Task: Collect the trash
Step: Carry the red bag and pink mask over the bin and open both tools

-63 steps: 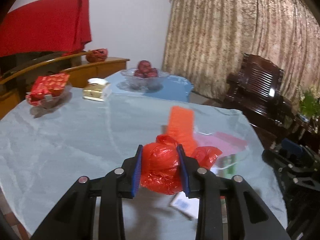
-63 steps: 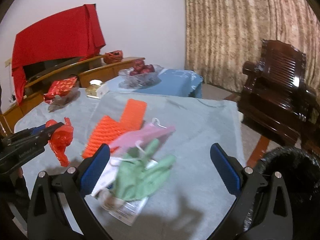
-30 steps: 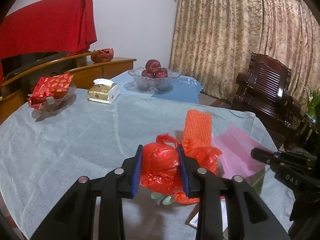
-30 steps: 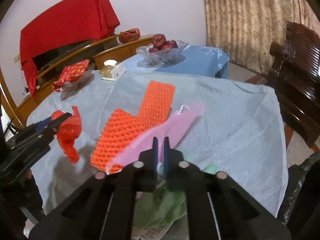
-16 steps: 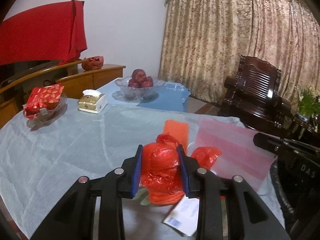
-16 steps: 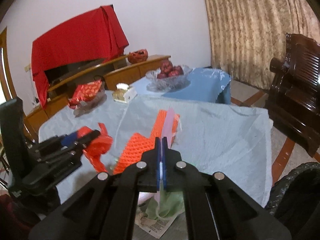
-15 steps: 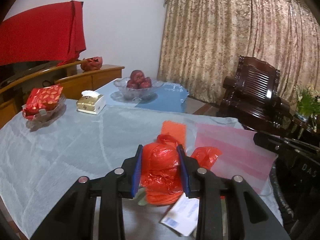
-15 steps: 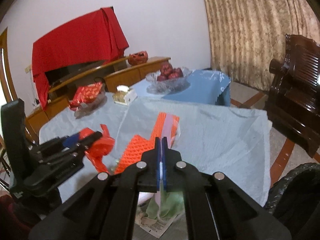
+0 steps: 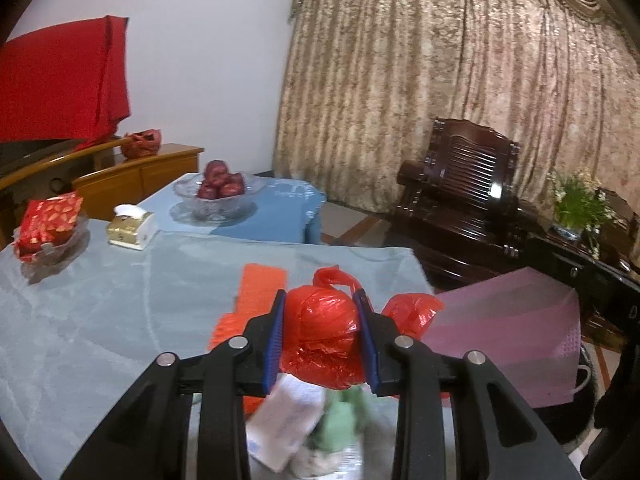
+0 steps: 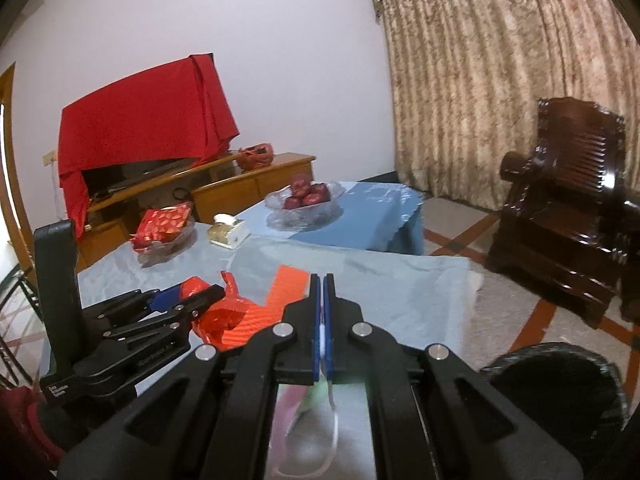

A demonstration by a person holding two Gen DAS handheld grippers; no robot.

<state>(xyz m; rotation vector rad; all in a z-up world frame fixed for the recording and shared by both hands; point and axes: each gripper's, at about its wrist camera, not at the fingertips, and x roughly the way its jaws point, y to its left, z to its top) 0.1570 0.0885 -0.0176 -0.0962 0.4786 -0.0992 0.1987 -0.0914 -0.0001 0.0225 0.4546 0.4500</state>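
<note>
My left gripper [image 9: 320, 304] is shut on a crumpled red plastic bag [image 9: 324, 340], held above the table [image 9: 100, 320]; the same gripper [image 10: 200, 294] and red bag [image 10: 224, 316] show at the left of the right wrist view. My right gripper [image 10: 322, 280] is shut on the white-handled pink bag [image 10: 296, 400], which hangs below it. From the left wrist view the pink bag [image 9: 508, 332] hangs past the table's right edge. An orange foam net [image 9: 260, 284], a white wrapper [image 9: 280, 420] and a green bag [image 9: 340, 420] lie on the table.
A black-lined trash bin [image 10: 560, 392] stands on the floor at lower right. On the far table are a glass bowl of apples [image 9: 218, 192], a tissue box [image 9: 130, 230] and a red packet in a dish [image 9: 48, 224]. A dark wooden armchair [image 9: 460, 196] stands by the curtain.
The right gripper shut on the pink bag and lifted it off the table. Both grippers rose and swung right toward the table edge, the left still holding the red bag.
</note>
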